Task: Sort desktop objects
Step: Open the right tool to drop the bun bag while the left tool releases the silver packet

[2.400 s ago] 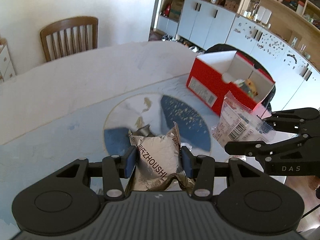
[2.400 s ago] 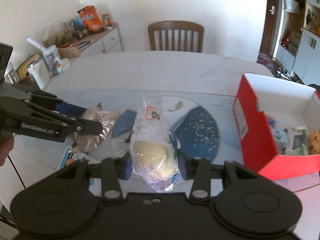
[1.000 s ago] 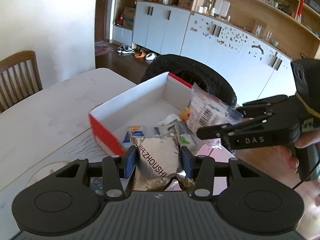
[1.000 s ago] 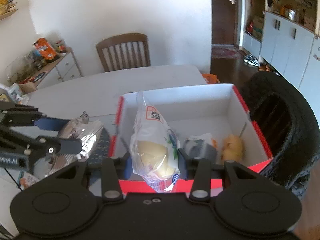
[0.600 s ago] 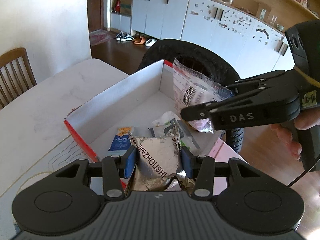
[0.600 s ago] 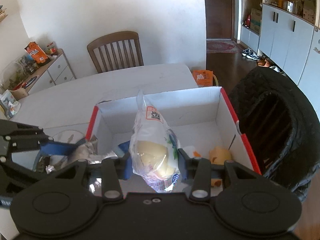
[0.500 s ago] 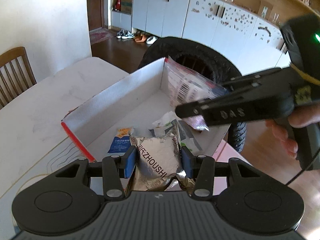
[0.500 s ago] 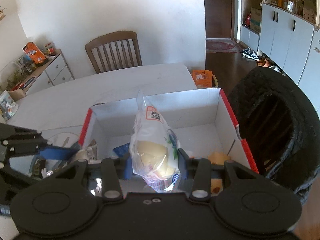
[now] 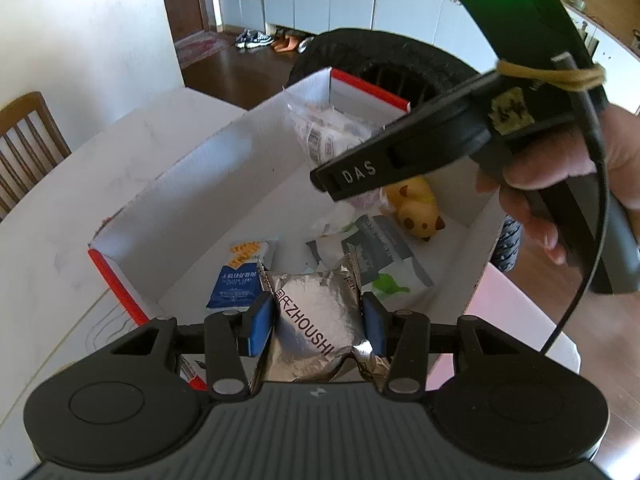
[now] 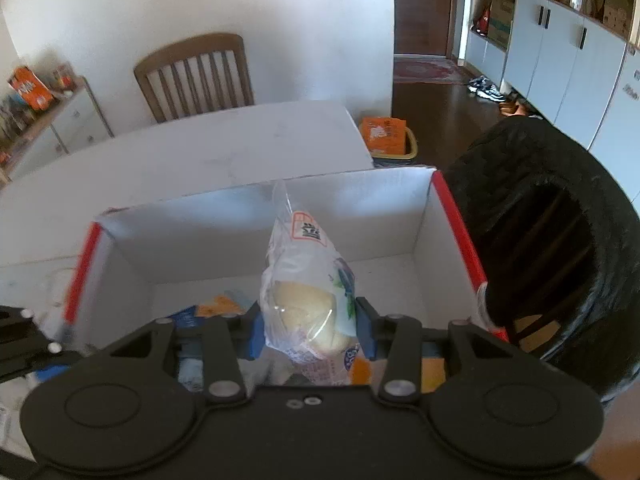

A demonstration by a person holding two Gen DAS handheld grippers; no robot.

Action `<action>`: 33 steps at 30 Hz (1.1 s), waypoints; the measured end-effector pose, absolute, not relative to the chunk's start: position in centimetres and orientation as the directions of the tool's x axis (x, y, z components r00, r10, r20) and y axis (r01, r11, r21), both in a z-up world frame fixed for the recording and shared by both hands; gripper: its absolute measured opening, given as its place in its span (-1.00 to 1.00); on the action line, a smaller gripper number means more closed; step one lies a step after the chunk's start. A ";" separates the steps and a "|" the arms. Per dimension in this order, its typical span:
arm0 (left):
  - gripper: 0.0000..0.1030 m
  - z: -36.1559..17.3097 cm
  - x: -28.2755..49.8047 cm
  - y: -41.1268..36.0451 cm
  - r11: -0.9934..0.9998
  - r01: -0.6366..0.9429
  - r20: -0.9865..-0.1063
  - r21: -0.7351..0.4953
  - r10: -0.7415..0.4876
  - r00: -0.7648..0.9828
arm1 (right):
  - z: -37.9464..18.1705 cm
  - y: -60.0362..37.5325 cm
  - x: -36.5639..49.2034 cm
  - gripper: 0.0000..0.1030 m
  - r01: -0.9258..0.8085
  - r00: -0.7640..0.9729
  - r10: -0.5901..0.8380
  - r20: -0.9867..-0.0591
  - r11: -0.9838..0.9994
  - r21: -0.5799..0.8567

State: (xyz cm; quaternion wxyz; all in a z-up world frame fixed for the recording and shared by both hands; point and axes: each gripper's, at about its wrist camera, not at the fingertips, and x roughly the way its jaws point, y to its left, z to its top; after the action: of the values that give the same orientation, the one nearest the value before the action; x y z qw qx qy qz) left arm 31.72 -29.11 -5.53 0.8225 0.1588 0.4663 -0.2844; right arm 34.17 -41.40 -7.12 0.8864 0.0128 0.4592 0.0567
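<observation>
Box (image 9: 224, 184): white inside, red outside and along the rim. Inside the box: silver foil packet (image 9: 316, 320) with black lettering, blue-and-orange sachet (image 9: 240, 276), yellow toy (image 9: 416, 208) with brown spots, clear bag (image 10: 308, 304) holding a pale yellow bun. Beyond the box: white surface (image 10: 200, 160), brown slatted chair (image 10: 196, 76).

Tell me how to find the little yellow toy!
Look inside the red box with white walls on the table. The yellow toy lies in its far right corner, beyond the grey packet. It is the only rounded animal shape with ears; everything else is flat packets.
</observation>
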 end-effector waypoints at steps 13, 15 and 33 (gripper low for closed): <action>-0.10 -8.4 32.5 -29.1 0.805 0.593 -0.889 -0.005 -0.275 0.365 | -10.8 -40.1 35.7 -0.17 -0.136 0.542 -0.012 -0.840 0.985 -0.102; -0.10 -8.4 32.4 -29.2 0.800 0.600 -0.891 0.007 -0.268 0.368 | -11.2 -39.9 35.6 -0.17 -0.147 0.545 -0.018 -0.838 0.982 -0.116; 0.07 -9.0 32.8 -28.8 0.824 0.566 -0.903 -0.013 -0.253 0.348 | -11.7 -40.4 35.2 0.21 -0.177 0.522 0.030 -0.853 0.981 -0.074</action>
State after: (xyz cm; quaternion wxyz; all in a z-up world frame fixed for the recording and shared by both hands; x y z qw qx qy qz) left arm 32.82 -28.85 -8.95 0.8066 0.1527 0.5115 -0.2538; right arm 35.24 -40.43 -11.71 0.8690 -0.0758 0.4854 0.0597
